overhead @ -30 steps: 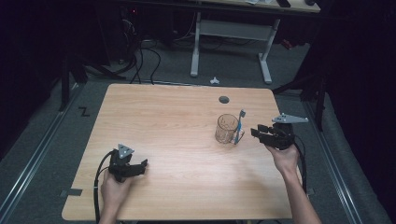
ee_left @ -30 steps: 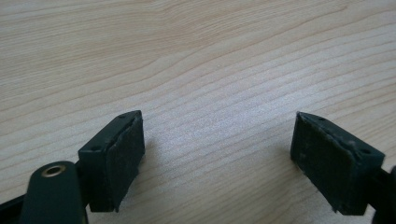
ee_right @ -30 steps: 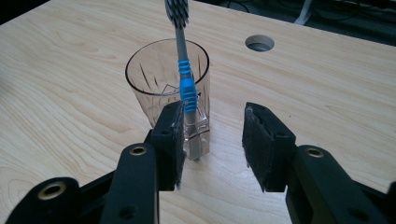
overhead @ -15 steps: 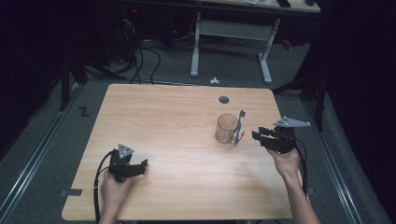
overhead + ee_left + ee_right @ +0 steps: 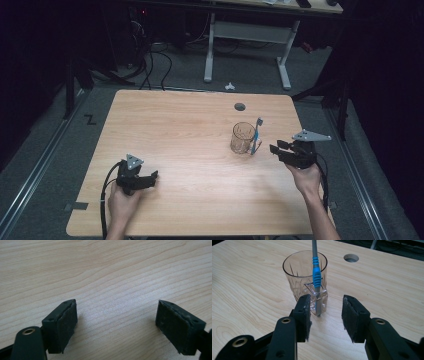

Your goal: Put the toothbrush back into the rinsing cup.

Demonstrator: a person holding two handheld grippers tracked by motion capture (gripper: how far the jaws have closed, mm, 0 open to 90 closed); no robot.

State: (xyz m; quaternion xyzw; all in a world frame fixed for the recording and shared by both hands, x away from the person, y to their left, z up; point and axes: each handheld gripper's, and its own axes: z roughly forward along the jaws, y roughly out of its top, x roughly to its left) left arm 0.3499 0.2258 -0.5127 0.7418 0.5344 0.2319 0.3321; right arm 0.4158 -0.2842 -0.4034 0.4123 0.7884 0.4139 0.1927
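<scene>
Toothbrush (image 5: 316, 277) propped near-upright against glass (image 5: 297, 277) outer wall, dead ahead of right tool (image 5: 325, 315); jaws parted, nothing gripped. Left tool (image 5: 134, 176) released, well apart from glass.

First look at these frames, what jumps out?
A clear glass stands on the right half of the wooden table, with a blue and grey toothbrush leaning against its outside. The right gripper points at them, fingers open and apart from both. The left gripper rests open near the front left.
</scene>
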